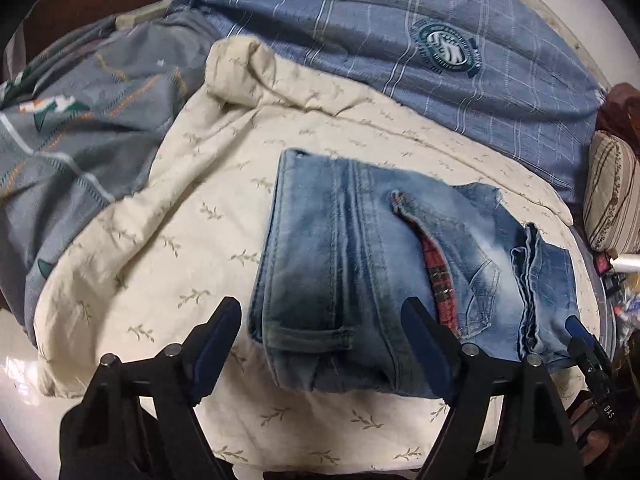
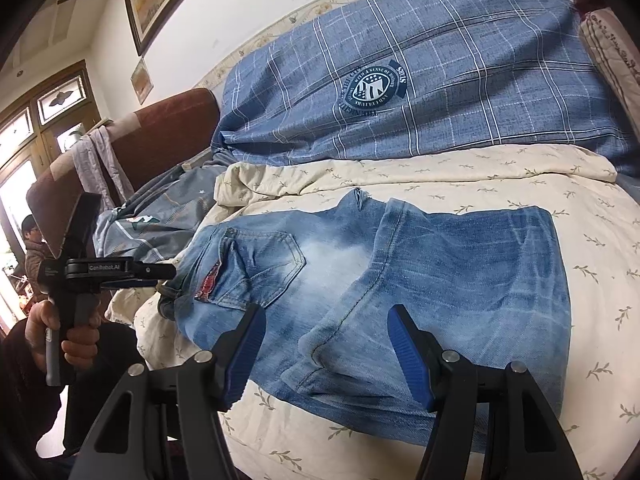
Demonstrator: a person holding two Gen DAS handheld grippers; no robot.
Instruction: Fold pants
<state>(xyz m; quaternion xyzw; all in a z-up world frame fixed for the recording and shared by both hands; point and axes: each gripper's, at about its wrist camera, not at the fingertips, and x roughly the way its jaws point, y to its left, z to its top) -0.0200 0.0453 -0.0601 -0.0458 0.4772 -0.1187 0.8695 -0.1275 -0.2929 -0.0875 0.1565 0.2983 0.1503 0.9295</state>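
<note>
Left gripper (image 1: 320, 344) spread wide, empty, hovering over the folded jeans (image 1: 360, 256); right gripper (image 2: 326, 350) likewise parted, holding nothing. Jeans lie compact on the cream quilt (image 1: 192, 216). Denim judged heavy, limp yet thick — best pinched at the stacked hem edge, through all layers.

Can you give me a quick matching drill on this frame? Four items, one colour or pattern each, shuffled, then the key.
Column 1
1. jeans
2. quilt
3. plaid pillow
4. pocket lining

Column 2
A. cream with small leaf sprigs
B. red check
C. faded light blue denim
D. blue with white grid lines and a round badge

Pairs: 1-C, 2-A, 3-D, 4-B

Both the left gripper and the right gripper hang with jaws apart over the folded jeans.
</note>
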